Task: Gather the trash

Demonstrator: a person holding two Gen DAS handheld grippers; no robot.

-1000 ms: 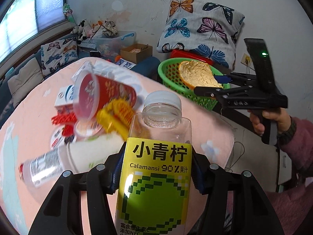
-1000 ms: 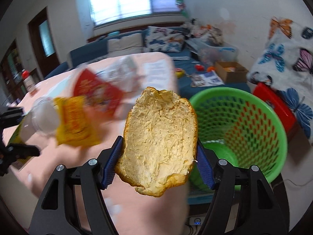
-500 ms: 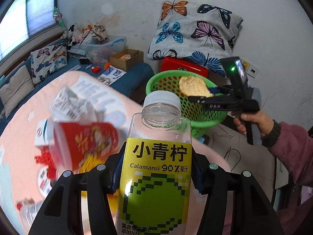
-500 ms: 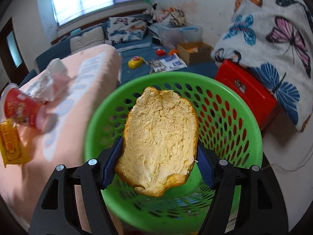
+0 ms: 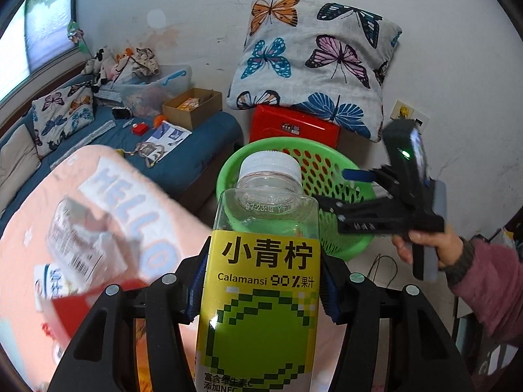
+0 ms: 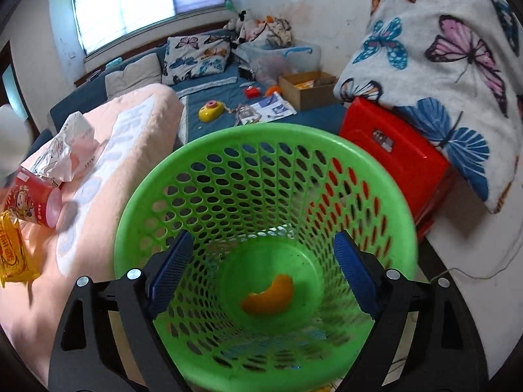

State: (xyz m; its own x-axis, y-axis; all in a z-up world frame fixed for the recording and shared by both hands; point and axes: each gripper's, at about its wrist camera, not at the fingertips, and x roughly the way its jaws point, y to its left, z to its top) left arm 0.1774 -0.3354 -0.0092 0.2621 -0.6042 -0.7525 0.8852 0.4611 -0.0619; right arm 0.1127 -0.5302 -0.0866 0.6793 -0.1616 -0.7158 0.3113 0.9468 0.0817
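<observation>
My left gripper (image 5: 261, 297) is shut on an empty clear bottle (image 5: 261, 294) with a yellow-green Calamansi label, held upright above the pink table (image 5: 137, 202) edge, short of the green mesh basket (image 5: 330, 179). My right gripper (image 6: 261, 261) is open and empty, right above the basket (image 6: 261, 150); it also shows in the left wrist view (image 5: 330, 189) over the rim. An orange peel (image 6: 268, 297) lies on the basket's bottom.
On the table lie a red cup (image 6: 32, 202), a yellow packet (image 6: 13, 251), crumpled paper wrapper (image 6: 65, 150) and a small carton (image 5: 52, 284). A red stool (image 6: 398, 160) with a butterfly pillow (image 6: 451, 65) stands behind the basket. A blue sofa (image 6: 228, 104) holds clutter.
My right gripper moved over the basket and opened; the peel dropped from it to the basket's bottom. My left gripper carried the bottle toward the basket.
</observation>
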